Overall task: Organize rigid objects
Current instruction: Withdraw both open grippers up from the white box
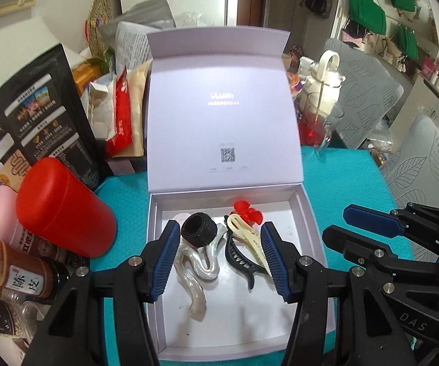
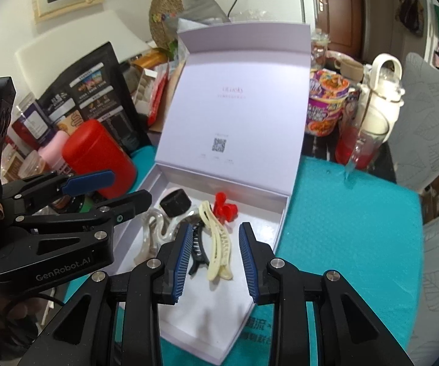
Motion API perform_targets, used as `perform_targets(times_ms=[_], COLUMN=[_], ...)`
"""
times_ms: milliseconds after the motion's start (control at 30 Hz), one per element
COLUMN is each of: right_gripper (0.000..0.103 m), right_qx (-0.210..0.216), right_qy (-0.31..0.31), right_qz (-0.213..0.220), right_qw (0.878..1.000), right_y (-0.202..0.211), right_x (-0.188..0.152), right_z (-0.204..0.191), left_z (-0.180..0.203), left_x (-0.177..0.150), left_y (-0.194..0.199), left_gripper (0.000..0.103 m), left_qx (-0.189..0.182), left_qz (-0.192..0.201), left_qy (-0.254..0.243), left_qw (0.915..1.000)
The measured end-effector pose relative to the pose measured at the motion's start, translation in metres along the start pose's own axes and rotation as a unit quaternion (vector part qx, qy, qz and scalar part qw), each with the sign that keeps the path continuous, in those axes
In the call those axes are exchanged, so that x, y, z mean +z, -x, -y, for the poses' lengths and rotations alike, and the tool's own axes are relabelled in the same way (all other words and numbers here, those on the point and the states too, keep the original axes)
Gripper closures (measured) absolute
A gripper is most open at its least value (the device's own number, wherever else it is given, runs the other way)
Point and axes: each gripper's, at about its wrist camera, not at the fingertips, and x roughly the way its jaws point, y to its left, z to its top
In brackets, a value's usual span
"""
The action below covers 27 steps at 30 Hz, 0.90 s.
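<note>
Both grippers hang over the box with nothing pinched. Left gripper [image 1: 219,259] has its jaws spread, blue pads either side of the stuff in the box but not touching any of it. Right gripper [image 2: 214,262] also has its jaws apart, empty, with the cream clip just showing in the gap below.

Going outward, the open pale lavender box [image 1: 311,222] sits on a teal mat [image 1: 341,177], lid [image 1: 222,106] standing up at 12 o'clock. Inside the tray, all bunched toward the lid end:
- black round hair band [image 1: 199,228] at about 11 o'clock from the tray's centre
- pearly wavy hair clip [image 1: 193,271] just below it, partly under the band
- black claw clip [image 1: 240,259] beside that
- cream long clip [image 1: 246,235] lying across the black one
- red bow clip [image 1: 247,212] at 12 o'clock, nearest the lid hinge

The near half of the tray is bare white.

Outside the box, a red canister [image 1: 63,210] lies tipped at 9 o'clock, with spice jars [image 1: 27,277] in front of it. A glass of red drink [image 2: 359,143] stands at 2 o'clock in the right wrist view, noodle cup [image 2: 326,106] behind it.
</note>
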Motion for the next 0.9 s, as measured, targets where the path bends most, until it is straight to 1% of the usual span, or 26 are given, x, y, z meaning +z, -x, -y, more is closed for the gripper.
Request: perform_targets(times_ms=[300,567,733,800,900], right_gripper=[0.071,0.071,0.071,0.068,0.067], right_qx=[-0.009,-0.022,-0.026,-0.028,-0.027], right_qy=[0.017,0.014,0.016,0.017,0.019], right_qz=[0.038,0.063,0.075,0.078,0.083], right_qw=[0.999,0.998,0.997,0.996,0.996], right_y=[0.056,0.105,0.133,0.143,0.159], right_x=[-0.005,-0.024,-0.037,-0.042,-0.053], right_z=[-0.010,-0.013,-0.011,-0.009,-0.005], left_z=[0.017,0.039,0.054,0.062,0.074], left_x=[-0.002,-0.011,-0.022,-0.027,-0.037], left_y=[0.056,0.097,0.118,0.125,0.134], left_gripper=[0.049,0.049,0.049,0.049,0.049], left_qx=[-0.002,-0.006,-0.008,-0.008,-0.009], left_qz=[0.043,0.073,0.084,0.086,0.088], left_qy=[0.001,-0.008,-0.010,-0.011,-0.011], left_qw=[0.9991,0.9973,0.9964,0.9962,0.9961])
